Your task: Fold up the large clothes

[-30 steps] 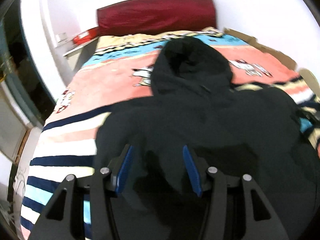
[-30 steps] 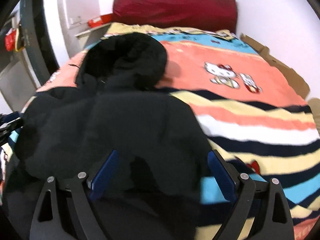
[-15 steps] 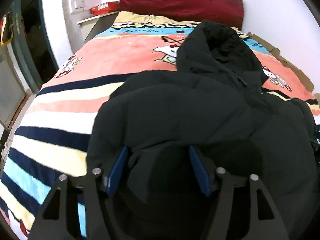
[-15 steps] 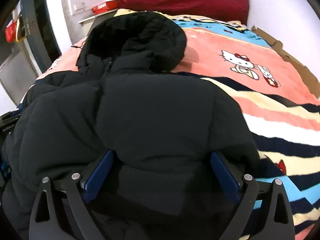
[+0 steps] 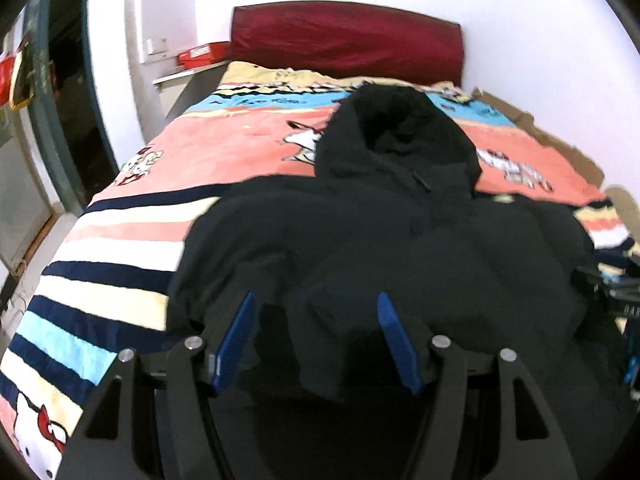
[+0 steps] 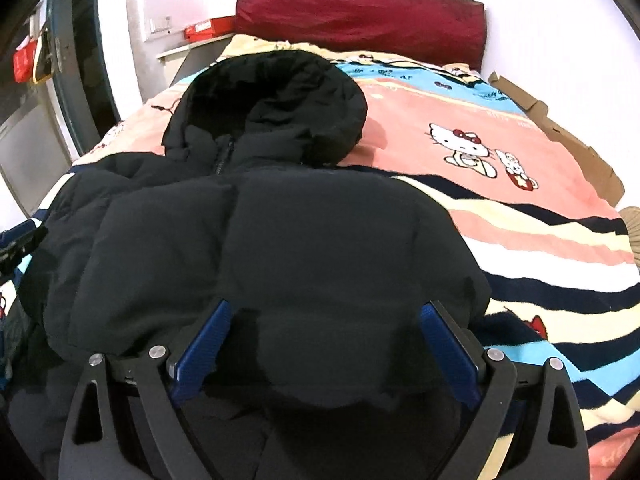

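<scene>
Sprawling: one jacket point(image 6: 280, 240), seemingly ungripped

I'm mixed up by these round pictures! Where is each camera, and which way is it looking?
Left wrist: on the left gripper, looking up the bed over the black puffy hooded jacket; its blue-padded fingers show.
Right wrist: on the right gripper, facing likewise; its fingers show.
Shared: jacket, striped cartoon blanket, dark red headboard cushion.

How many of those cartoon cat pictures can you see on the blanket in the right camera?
2 clear ones, side by side on the pink band of the blanket: the larger cat and a smaller figure to its right. The black jacket may hide others.
</scene>
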`<state>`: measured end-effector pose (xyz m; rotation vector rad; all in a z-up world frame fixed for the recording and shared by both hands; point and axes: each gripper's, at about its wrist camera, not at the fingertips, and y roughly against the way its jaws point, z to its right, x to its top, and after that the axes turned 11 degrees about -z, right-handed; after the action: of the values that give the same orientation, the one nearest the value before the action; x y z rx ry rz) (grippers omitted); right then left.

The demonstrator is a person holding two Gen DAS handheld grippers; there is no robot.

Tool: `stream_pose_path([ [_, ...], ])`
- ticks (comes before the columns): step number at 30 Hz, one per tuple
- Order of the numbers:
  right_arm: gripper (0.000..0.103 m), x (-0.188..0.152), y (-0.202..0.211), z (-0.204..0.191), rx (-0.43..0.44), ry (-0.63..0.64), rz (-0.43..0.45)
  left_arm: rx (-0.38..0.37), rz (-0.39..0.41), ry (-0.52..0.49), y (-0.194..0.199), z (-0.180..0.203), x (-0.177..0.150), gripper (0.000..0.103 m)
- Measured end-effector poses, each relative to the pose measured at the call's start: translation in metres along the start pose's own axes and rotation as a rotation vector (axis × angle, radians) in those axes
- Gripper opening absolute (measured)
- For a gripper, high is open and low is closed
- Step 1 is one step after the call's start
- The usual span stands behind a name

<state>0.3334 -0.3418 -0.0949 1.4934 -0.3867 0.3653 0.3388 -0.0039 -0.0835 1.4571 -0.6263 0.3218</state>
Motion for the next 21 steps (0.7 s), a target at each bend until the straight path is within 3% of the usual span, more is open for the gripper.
stream_pose_path([
  [8,0.096,-0.005,-0.021,0.005,0.012,-0.018,-0.039,-0.012,-0.027,0.008,-0.018,0.001,-0.005,0.063],
  [12,0.102,-0.008,-0.026,0.003,0.005,-0.007,-0.043,-0.006,-0.029,0.003,-0.023,0.003,-0.006,0.063],
  [21,0.102,-0.012,-0.034,0.009,0.065,-0.009,-0.06,-0.022,-0.039,0.013,-0.031,0.002,-0.006,0.063],
])
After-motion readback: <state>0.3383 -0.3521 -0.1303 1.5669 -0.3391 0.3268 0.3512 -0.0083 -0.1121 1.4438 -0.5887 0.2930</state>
